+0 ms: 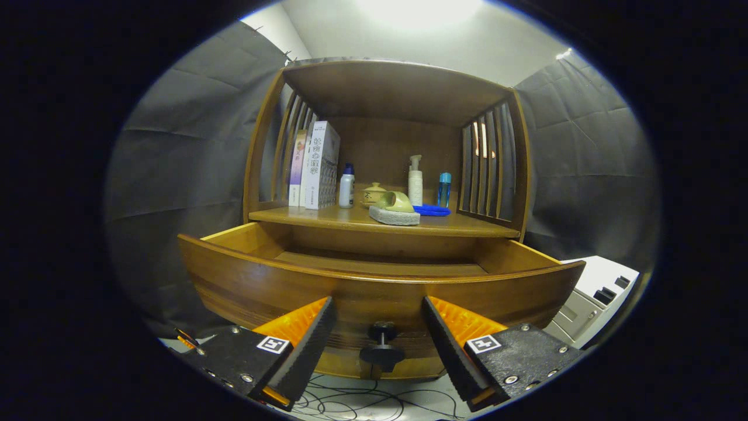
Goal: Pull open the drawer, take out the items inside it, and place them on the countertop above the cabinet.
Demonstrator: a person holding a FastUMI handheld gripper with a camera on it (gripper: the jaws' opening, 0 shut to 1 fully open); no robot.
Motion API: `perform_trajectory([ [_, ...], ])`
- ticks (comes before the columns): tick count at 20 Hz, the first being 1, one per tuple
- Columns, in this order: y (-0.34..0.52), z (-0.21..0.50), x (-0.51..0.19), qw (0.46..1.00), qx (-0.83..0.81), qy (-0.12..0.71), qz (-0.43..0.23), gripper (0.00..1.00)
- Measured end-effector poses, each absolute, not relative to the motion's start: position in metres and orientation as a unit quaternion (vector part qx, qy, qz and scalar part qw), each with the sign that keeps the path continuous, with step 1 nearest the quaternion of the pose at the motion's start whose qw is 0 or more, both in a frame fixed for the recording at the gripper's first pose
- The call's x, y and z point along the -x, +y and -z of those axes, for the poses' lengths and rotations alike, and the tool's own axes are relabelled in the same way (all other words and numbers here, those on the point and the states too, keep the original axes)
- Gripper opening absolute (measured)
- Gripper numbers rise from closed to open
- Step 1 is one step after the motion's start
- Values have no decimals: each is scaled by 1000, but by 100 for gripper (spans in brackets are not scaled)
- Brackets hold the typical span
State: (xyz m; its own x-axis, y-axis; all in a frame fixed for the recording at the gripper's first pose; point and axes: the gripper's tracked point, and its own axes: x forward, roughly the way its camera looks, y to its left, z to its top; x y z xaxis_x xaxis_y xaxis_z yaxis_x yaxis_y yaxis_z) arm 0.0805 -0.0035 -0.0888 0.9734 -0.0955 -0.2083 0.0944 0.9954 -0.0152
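Note:
The wooden drawer stands pulled out toward me below the cabinet's countertop. Its black knob sits on the drawer front, between my two fingers but not touched by them. My gripper is open, its orange-and-black fingers just in front of the drawer face. The drawer's inside is mostly hidden by its front wall; only a strip of bare wooden floor at the back shows. On the countertop lie a grey sponge, a yellow-green cup on its side and a blue cloth.
On the countertop stand books at the left, a white bottle with a blue cap, a lidded pot, a pump bottle and a blue bottle. A white unit stands at the right. Cables lie on the floor.

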Motion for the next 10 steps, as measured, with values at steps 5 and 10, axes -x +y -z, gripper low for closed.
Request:
perform_trajectory([
  [5, -7, 83, -94, 995, 1, 94, 40, 94],
  [10, -5, 81, -108, 995, 12, 95, 39, 95],
])
